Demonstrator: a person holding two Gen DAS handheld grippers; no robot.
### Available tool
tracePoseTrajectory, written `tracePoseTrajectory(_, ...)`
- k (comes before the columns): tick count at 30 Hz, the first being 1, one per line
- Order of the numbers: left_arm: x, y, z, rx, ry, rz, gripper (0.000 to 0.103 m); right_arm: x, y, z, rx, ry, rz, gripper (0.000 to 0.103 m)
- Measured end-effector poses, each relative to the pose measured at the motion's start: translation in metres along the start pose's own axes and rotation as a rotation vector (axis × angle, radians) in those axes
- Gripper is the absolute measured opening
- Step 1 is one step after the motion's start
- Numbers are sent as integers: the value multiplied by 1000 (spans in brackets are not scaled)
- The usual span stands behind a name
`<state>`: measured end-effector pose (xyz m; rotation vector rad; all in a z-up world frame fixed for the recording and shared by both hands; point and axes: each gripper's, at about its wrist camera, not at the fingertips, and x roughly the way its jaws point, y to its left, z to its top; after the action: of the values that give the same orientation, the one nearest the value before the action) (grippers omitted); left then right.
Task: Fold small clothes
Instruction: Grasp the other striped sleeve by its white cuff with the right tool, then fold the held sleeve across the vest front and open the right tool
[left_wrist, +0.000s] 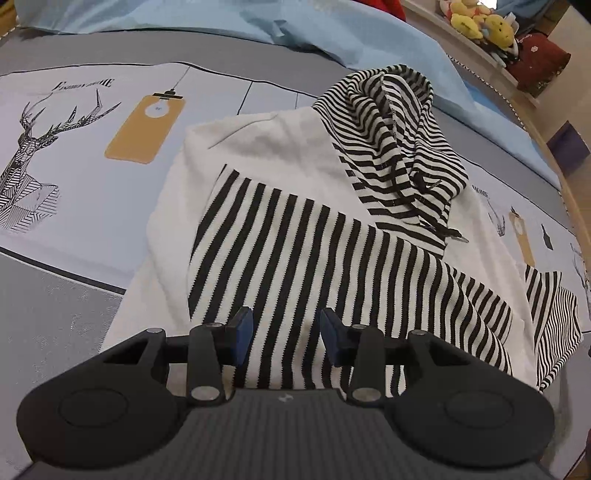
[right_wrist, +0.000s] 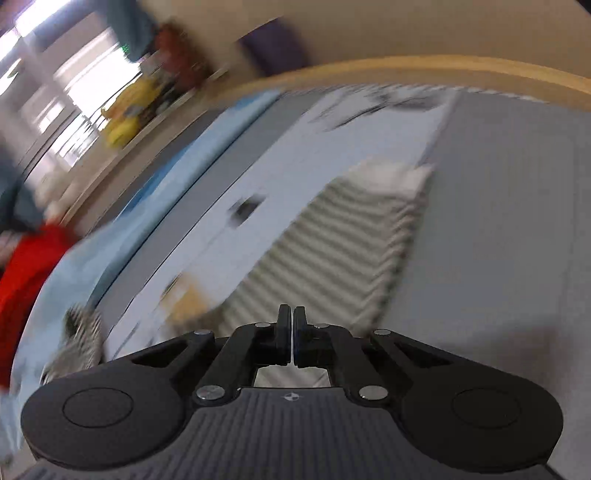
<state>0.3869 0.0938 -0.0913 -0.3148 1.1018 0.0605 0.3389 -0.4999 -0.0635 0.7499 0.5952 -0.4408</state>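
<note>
The left claw (left_wrist: 285, 334) is released, its two blue-padded fingers (left_wrist: 242, 332) spread wide, and it hovers low over the near end of the hooded top (left_wrist: 295, 236). The striped sleeve (left_wrist: 280, 266) folded across the top's white body runs straight out from between the fingers, its near end lying in the gap between them. The pictures do not show whether the pads touch the cloth.

The top lies flat on the bed (left_wrist: 55, 288), on a printed cover with a deer drawing (left_wrist: 33, 162) and an orange tag motif (left_wrist: 144, 129). Its striped hood (left_wrist: 399, 147) is heaped at the far right, and a second striped sleeve (left_wrist: 554, 325) trails off the top's right edge. To the left of the top the cover lies flat and bare out to the deer print. Beyond it a light blue sheet (left_wrist: 258, 26) is bunched up, and a shelf with yellow plush toys (left_wrist: 480, 22) stands at the far right past the bed's wooden edge.

The right claw (right_wrist: 291, 321) is clenched, fingers pressed together with nothing visible between them. Its view is heavily motion-blurred; a striped piece of cloth (right_wrist: 332, 243) lies on the bed just ahead of its tips, with plain grey cover to the right.
</note>
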Motion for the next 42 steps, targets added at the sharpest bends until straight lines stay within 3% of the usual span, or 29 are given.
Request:
tracePoseTrajectory(3, 1, 0, 0, 5, 0, 5, 45, 18, -32, 22, 58, 0, -14, 6)
tracePoseTrajectory(5, 1, 2, 1, 0, -3, 11, 45, 34, -49, 31, 88, 29, -25, 26)
tracePoseTrajectory(8, 1, 4, 1, -7, -2, 14, 45, 57, -67, 38, 128, 61, -31, 39)
tracePoseTrajectory(16, 4, 1, 1, -6, 0, 13, 45, 81, -73, 38, 135, 32, -6, 36)
tracePoseTrajectory(18, 4, 1, 1, -6, -2, 10, 45, 84, -73, 37, 118, 16, -10, 13)
tracePoseTrajectory(19, 3, 1, 1, -5, -3, 9, 45, 86, -74, 38, 118, 14, -15, 6)
tracePoseTrajectory(21, 2, 2, 1, -8, -4, 9, 45, 82, -76, 37, 120, -8, -21, 5)
tracePoseTrajectory(26, 0, 4, 3, -21, -4, 1, 45, 50, -80, 43, 136, -140, -150, 4)
tracePoseTrajectory(33, -4, 6, 3, -24, -9, -2, 45, 61, -100, 34, 251, -50, -152, 12)
tracePoseTrajectory(36, -6, 12, 4, -31, -14, 5, 45, 62, -94, 35, 219, -72, -152, 11)
tracePoseTrajectory(39, -9, 21, 6, -49, -22, 15, 45, 52, -76, 38, 150, -148, -171, 6)
tracePoseTrajectory(42, -13, 32, 9, -76, -32, 24, 45, 31, -28, 40, 6, -239, -136, 5)
